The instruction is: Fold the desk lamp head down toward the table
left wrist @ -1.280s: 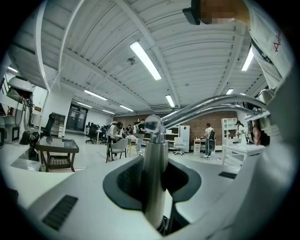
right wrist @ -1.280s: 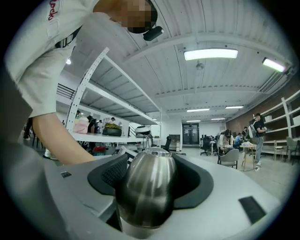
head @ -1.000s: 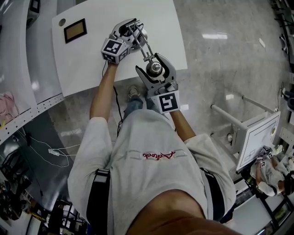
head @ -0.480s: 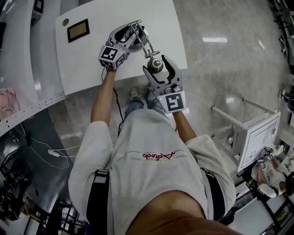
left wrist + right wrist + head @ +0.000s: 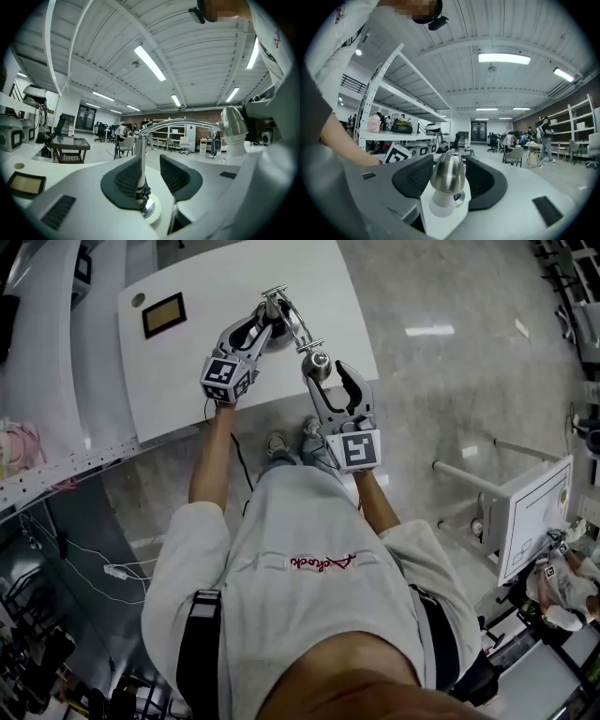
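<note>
i'm easing both sets of jaws inward, neither one clamping: left gripper is straddling the lamp post over the white table, post against one pad; right gripper is loosely bracketing the steel lamp head.
</note>
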`<state>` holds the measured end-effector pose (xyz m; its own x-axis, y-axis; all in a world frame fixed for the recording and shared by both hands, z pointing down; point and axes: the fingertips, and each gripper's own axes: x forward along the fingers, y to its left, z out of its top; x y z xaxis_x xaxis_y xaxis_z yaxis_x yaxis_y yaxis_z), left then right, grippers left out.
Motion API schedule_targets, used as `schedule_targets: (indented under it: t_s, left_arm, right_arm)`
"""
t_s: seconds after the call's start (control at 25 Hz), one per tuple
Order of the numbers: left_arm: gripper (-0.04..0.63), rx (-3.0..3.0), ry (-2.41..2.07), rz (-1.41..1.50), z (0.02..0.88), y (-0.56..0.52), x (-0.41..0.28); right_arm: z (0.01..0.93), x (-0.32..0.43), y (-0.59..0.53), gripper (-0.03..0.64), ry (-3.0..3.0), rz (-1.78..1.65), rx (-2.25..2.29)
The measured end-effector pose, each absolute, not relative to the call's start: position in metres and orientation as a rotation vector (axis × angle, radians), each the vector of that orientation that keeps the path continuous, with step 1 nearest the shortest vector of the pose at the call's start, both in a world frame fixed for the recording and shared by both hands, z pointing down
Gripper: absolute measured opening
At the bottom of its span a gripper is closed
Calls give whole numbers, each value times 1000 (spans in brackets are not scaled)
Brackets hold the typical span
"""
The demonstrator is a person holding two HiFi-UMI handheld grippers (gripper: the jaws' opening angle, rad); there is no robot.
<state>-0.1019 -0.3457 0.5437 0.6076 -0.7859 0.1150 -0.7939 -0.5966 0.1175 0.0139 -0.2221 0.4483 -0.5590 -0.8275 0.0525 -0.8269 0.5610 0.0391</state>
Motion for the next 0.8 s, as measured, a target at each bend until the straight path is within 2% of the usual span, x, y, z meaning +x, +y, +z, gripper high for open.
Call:
schedule_targets:
  t_s: [0.16,0.28,0.32,0.4,0.8]
  left_arm:
    - [78,2673,-1293,69,545,-326,-107]
    - [38,2676,-1245,68,547,-311,-111]
    - [32,2677,-1236,70,548,-305,-112]
    - [28,2682,-1226,75,547,-296,-114]
    - [28,2698,-1246,52,534,-262,-107]
  right_arm:
    - [444,17,-211,143,-2691,-11,1511]
    - [446,12,-205,95,-2672,2,1539]
    - [448,8,-202,87,-2678,-2,1531]
    - [449,0,-196,31,-2691,-19,1511]
    - [446,1,-177,29,-2712,-13,1499]
